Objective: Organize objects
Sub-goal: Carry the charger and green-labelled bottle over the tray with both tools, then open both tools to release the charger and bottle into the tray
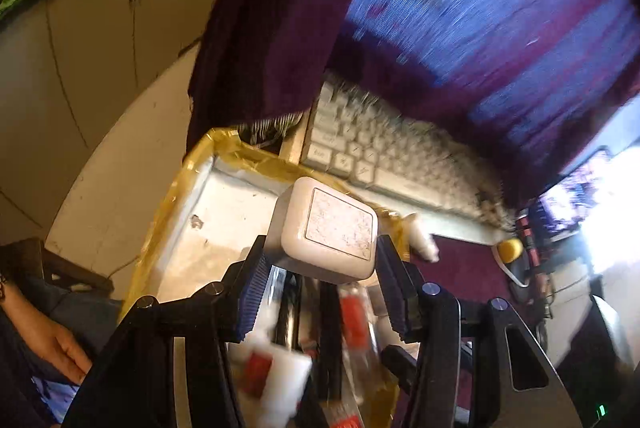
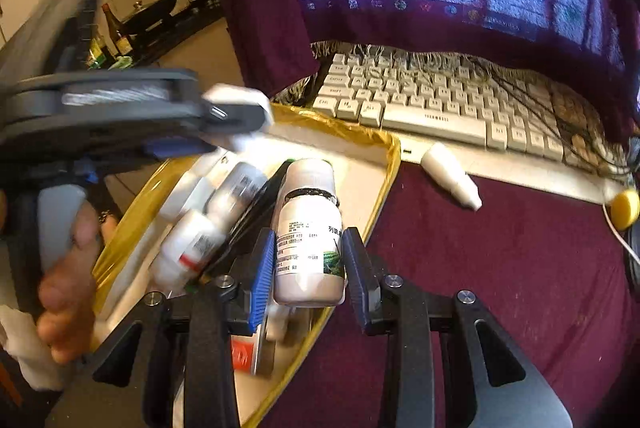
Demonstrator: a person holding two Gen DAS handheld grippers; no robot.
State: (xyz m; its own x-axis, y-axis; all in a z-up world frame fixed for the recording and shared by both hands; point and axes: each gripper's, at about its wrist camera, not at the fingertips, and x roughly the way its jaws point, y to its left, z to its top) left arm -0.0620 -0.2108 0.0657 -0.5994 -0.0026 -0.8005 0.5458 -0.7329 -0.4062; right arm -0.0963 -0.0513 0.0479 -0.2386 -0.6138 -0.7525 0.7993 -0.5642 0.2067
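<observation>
Tray [image 2: 390, 164], lined with yellow film, was where I was gathering everything, and both grippers hung over it, each with a load. My left gripper [image 1: 320, 264] had its jaws closed on a white charger [image 1: 326, 232], gripped by its lower sides so the flat face pointed away from the camera; I held it above the tray's bare near-left floor, I think because that was the open spot left. In the right wrist view the same gripper [image 2: 240, 126] came in from the left, blurred, a hand [image 2: 68, 268] wrapped round its handle.

My right gripper [image 2: 308, 260] had its jaws clamped on a white bottle [image 2: 308, 228], pinched across the labelled body with the cap pointing forward. That kept it lying roughly the same way as the bottles [image 2: 208, 224] already lying in the tray beside a dark flat object I couldn't identify. It hung over the tray's right side, near the rim.

Outside the tray, a small white dropper [image 2: 452, 180] lay on the maroon cloth [image 2: 500, 268] covering the tabletop, just in front of the keyboard [image 2: 432, 100], and a yellow cap [image 2: 624, 208] sat farther right. I judged those two the next pickups once both loads were set down.
</observation>
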